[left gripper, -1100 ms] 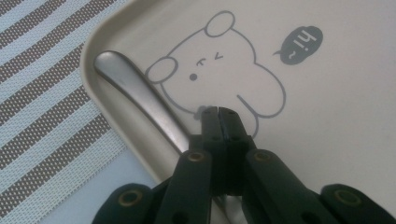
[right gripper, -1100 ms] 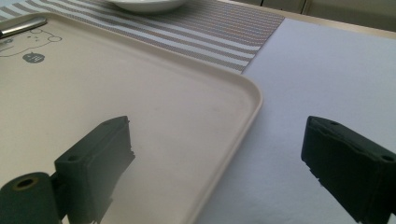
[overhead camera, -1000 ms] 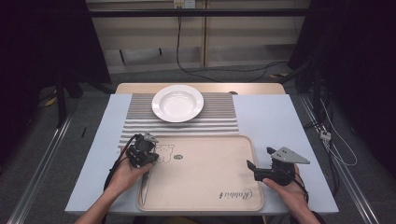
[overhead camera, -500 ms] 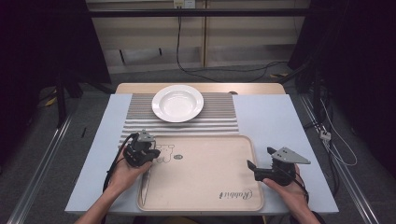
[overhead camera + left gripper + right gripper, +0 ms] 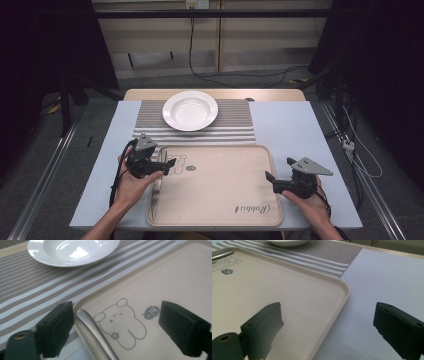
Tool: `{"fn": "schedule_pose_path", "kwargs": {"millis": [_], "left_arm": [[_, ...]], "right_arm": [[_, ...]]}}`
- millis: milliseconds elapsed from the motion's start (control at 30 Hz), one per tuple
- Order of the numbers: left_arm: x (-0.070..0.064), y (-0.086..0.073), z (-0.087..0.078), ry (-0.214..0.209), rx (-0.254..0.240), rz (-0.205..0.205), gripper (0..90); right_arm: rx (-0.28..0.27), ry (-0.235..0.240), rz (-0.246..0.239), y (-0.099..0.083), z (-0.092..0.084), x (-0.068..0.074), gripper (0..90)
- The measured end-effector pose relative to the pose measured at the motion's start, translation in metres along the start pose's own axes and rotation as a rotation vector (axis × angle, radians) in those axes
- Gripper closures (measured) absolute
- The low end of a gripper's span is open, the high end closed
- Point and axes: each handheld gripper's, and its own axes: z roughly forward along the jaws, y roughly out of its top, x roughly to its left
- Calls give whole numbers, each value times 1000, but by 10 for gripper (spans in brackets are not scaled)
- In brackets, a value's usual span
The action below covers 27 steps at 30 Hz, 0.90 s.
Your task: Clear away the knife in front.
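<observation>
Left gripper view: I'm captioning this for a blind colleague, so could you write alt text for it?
The left gripper, jaws just opened wide, hovers over a metal utensil handle lying along the edge of a beige tray, free of both jaws. A cartoon bear saying "hi~" is printed beside it; beyond, a white plate sits on a striped placemat.

White plate [image 5: 190, 110] on a striped placemat [image 5: 150, 131], pale blue cloth [image 5: 300, 135] over the table.

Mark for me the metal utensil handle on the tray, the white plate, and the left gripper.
metal utensil handle [image 5: 93, 330], left gripper view, on its rounded upper shaft.
white plate [image 5: 190, 110], high view, on the middle of its bowl.
left gripper [image 5: 170, 162], high view, midway between its open jaws.
</observation>
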Motion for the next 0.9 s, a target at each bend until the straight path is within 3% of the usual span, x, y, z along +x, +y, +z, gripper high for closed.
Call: {"fn": "schedule_pose_path", "kwargs": {"millis": [200, 500, 733, 833, 900], "left_arm": [[-3, -10, -13, -20, -15, 16, 72], [-7, -27, -29, 24, -7, 24, 70], [3, -44, -37, 46, -39, -55, 70], [4, -52, -40, 27, -71, -92, 69], [2, -55, -43, 35, -79, -88, 58]], "right_arm": [[-4, -7, -1, 0, -2, 0, 82], [-5, -21, 2, -2, -5, -1, 82], [-4, -28, 6, -3, -6, -1, 82], [-3, -27, 5, -3, -6, 0, 81], [-4, -29, 6, -3, -6, 0, 82]]}}
